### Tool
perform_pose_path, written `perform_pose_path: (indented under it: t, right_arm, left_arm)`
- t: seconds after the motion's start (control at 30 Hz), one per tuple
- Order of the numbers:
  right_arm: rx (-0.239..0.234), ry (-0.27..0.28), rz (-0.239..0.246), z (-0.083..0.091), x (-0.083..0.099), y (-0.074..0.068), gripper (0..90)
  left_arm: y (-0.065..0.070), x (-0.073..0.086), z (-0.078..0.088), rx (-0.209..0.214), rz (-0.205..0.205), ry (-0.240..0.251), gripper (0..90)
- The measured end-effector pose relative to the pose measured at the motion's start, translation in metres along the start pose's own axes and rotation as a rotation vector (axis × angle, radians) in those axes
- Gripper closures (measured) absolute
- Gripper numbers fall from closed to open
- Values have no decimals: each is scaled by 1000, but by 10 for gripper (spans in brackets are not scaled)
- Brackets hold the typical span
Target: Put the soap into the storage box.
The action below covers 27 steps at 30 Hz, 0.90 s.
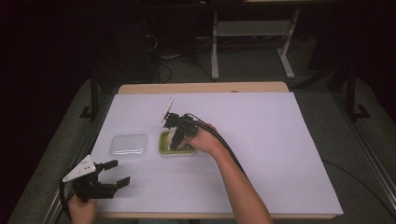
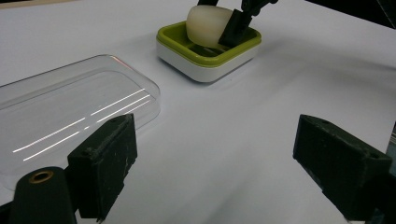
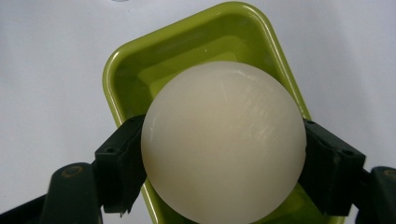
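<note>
My right gripper (image 3: 224, 163) pinches the cream soap bar (image 3: 224, 140) directly above the green dish (image 3: 187, 37). My left gripper (image 2: 215, 163) stands spread beside the clear lid (image 2: 70, 102).

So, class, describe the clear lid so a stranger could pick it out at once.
On the white table, look left of the green dish that sits near the middle. The clear lid lies flat there, alone, a see-through rounded rectangle; the dish is opaque green and white.
</note>
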State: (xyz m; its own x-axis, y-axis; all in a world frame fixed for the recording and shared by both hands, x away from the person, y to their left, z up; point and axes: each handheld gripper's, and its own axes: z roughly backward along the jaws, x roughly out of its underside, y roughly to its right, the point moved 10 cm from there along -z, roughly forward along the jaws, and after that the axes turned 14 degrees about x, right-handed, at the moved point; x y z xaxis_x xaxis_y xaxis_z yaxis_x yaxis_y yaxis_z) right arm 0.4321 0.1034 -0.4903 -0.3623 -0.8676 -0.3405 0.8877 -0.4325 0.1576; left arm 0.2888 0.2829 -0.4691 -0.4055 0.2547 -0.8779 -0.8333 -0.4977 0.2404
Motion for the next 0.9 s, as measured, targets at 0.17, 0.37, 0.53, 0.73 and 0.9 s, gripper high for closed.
perform_pose_path:
  t: [0.17,0.37,0.53,0.73,0.9]
  right_arm:
    - [-1,-2,-1,0,1,0,239]
    - [0,-4,-2,0,1,0,239]
    - [1,-7,-3,0,1,1,239]
    - [1,-7,-2,0,1,1,239]
    - [0,-8,-3,-1,1,1,239]
  left_arm:
    - [0,0,0,0,1,0,128]
    - [0,0,0,0,1,0,128]
    - [0,0,0,0,0,0,128]
    - [0,0,0,0,0,0,128]
    - [0,0,0,0,1,1,128]
